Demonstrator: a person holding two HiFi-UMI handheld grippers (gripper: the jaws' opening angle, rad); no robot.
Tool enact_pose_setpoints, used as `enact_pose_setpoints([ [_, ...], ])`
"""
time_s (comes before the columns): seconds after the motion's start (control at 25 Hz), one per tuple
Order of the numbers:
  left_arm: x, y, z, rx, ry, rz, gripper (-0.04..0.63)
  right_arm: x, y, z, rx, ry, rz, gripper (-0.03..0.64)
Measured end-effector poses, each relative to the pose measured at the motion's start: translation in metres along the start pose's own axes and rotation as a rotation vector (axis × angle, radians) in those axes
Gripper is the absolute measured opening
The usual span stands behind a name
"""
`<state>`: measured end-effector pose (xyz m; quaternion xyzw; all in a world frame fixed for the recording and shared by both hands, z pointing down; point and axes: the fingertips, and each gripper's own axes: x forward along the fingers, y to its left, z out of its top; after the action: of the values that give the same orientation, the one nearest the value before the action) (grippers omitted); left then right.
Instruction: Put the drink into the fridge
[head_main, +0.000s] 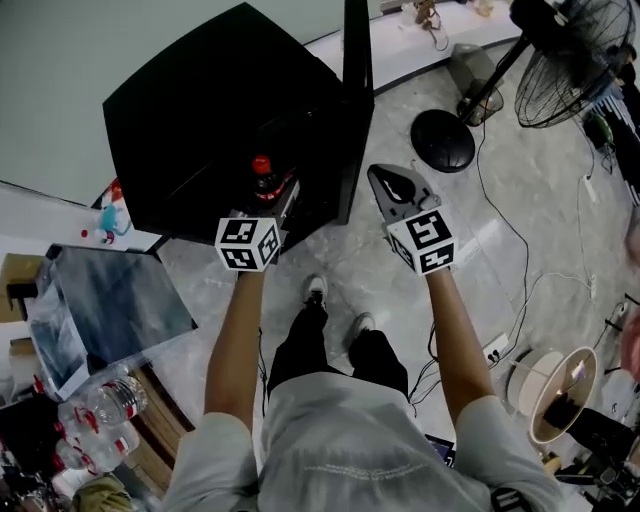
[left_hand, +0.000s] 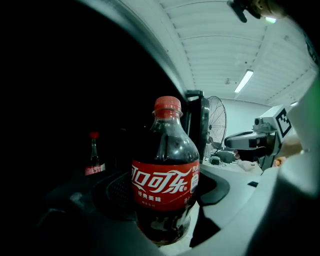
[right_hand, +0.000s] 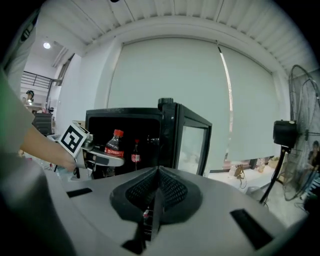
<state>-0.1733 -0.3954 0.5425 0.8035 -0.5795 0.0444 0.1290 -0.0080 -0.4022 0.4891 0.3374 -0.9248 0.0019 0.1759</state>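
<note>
- Fridge (head_main: 200, 110): black all over.
- Bottle (left_hand: 165, 175) at the fridge mouth: red cap, red label with white script, dark drink.
- Small bottle (left_hand: 93, 156) inside the fridge: red cap and label.
- Left gripper (head_main: 272, 198) before the fridge: black-and-white marker squares.
- Floor (head_main: 520, 240) beside the fridge: pale grey, marbled.

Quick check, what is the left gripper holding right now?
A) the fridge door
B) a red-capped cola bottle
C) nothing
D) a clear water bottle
B: the left gripper is shut on the cola bottle, its red cap and label plainly showing.
</note>
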Motion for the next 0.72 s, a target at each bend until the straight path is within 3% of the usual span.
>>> enact_pose_setpoints([
  [0.36,0.089,0.042,-0.066,-0.009,-0.01,0.038,0.307,0.02,-0.016,-0.063,0.068,0.038,-0.073,0.003],
  [0.72,0.138,0.071,-0.087,-0.045,-0.035,0.049,0.307,0.031,-0.014,-0.086,0.051,0.065,-0.097,0.003],
])
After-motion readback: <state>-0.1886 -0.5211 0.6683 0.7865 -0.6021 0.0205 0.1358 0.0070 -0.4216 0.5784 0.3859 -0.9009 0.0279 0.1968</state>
